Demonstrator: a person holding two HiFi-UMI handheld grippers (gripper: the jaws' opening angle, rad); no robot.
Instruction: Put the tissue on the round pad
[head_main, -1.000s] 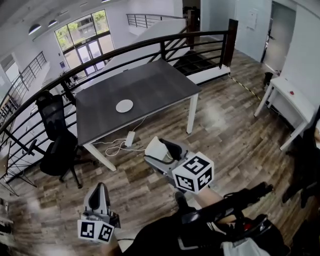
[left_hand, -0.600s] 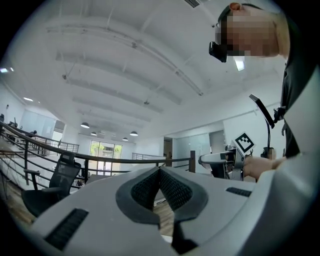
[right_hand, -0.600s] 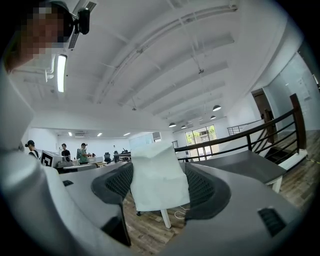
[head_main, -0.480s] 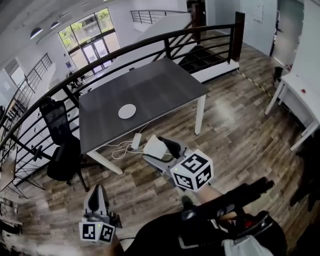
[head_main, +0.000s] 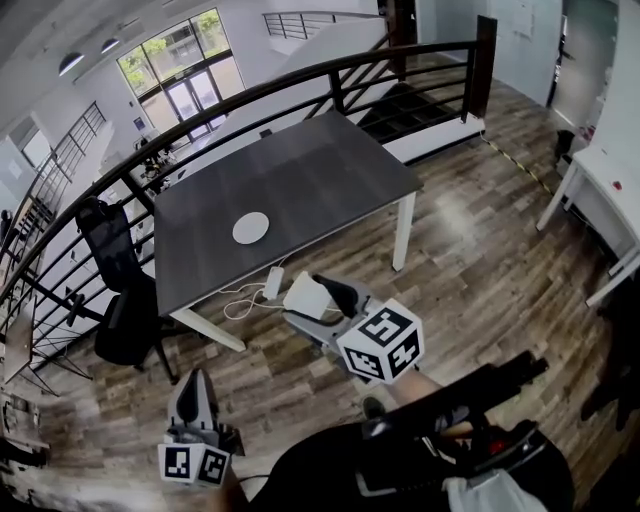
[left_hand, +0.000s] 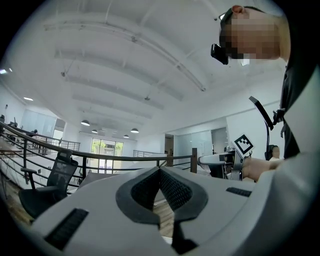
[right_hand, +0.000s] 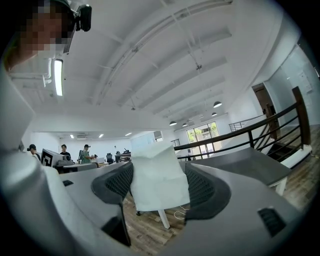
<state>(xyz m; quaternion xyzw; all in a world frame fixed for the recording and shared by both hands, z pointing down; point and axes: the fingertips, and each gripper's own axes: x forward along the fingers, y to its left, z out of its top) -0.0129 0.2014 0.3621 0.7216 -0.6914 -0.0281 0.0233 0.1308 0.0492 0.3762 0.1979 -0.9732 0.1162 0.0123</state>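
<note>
A white round pad (head_main: 250, 228) lies on the dark grey table (head_main: 330, 170), toward its near left part. My right gripper (head_main: 318, 300) is held in the air short of the table's near edge, shut on a white folded tissue (head_main: 306, 296). In the right gripper view the tissue (right_hand: 157, 177) stands up between the two dark pads (right_hand: 115, 185). My left gripper (head_main: 194, 395) hangs low at the left over the wooden floor, far from the table. Its jaws meet at the tips with nothing between them, as the left gripper (left_hand: 160, 172) view shows.
A black office chair (head_main: 115, 290) stands left of the table. A white power strip and cables (head_main: 268, 285) lie on the floor under the near edge. A black railing (head_main: 300, 90) runs behind the table. A white table (head_main: 605, 190) stands at the right.
The view has drifted a little, so the table and pad sit slightly further right and nearer. Both grippers keep about the same pose, the tissue still held.
</note>
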